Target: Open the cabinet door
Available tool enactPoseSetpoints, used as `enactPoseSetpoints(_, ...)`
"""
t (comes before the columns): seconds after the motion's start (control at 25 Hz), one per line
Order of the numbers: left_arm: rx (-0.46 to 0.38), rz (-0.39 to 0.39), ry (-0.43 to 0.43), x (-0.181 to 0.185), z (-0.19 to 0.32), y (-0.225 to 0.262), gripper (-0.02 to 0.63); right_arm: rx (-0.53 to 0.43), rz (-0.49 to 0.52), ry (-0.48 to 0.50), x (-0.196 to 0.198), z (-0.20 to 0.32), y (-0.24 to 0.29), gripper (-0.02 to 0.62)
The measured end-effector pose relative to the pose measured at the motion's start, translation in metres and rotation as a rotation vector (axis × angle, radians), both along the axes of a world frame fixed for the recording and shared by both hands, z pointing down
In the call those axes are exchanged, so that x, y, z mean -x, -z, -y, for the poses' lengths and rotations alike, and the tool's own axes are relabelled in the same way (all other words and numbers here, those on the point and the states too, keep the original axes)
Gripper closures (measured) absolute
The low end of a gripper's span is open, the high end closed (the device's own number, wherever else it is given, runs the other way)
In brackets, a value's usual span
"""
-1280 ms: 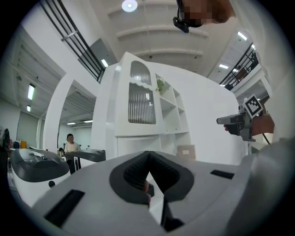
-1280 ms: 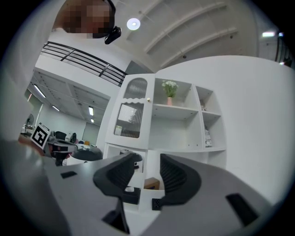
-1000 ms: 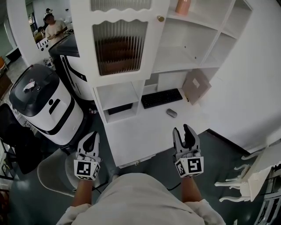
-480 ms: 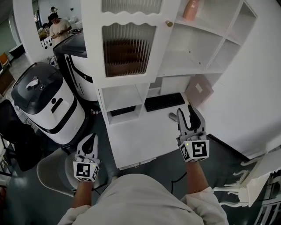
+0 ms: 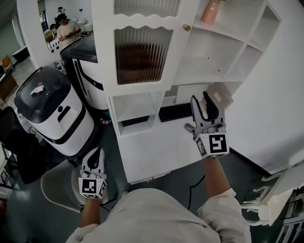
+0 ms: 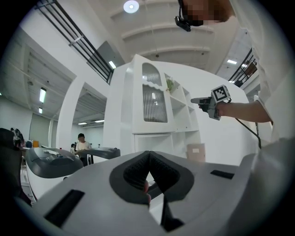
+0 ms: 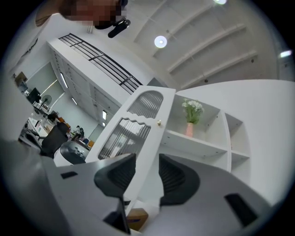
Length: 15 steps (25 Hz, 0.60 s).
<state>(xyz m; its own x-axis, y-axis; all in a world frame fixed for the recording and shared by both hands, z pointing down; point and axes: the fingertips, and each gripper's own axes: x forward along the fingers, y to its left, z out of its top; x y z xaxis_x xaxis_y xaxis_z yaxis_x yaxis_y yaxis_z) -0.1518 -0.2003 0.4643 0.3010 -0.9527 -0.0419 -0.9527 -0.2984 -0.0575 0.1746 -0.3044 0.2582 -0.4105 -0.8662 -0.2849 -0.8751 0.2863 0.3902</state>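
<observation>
- Jaws of the right gripper [image 5: 202,100] stand apart and have just been closing a little. Nothing lies between them; only the far edge of the door shows through the gap.
- Jaws of the left gripper [image 5: 94,154] are clenched tip to tip on nothing.
- Target: the cabinet door [image 5: 142,52], ribbed glass in a white frame. It looks closed and lies ahead of and above the right jaws, a little to their left.
- Its small round knob [image 5: 187,27] sits on the door's right edge, near the top of the glass panel. In the right gripper view it shows just above the gap between the jaws, well apart from them.
- The door's long axis is upright and the knob juts toward the person. The jaws likely need to rise and go forward to straddle it.
- Right gripper is much the nearer. The left one hangs low, well apart from the door.
- A pink vase [image 5: 210,12] stands on the open shelf [image 5: 216,35] just right of the knob, so room is tight on that side.
- Hidden: the door's top is cut off in the head view. No hinges are seen; presumably they are on the left edge. The keyboard [image 5: 175,112] is partly behind the right gripper.
</observation>
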Motion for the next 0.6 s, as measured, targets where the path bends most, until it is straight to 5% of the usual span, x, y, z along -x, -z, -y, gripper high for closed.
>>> enactPoseSetpoints(0.6, 0.016, 0.004, 0.057, 0.015, -0.014, -0.005, 0.607, -0.099, -0.02, 0.025, 0.017, 0.032, 0.053, 0.437)
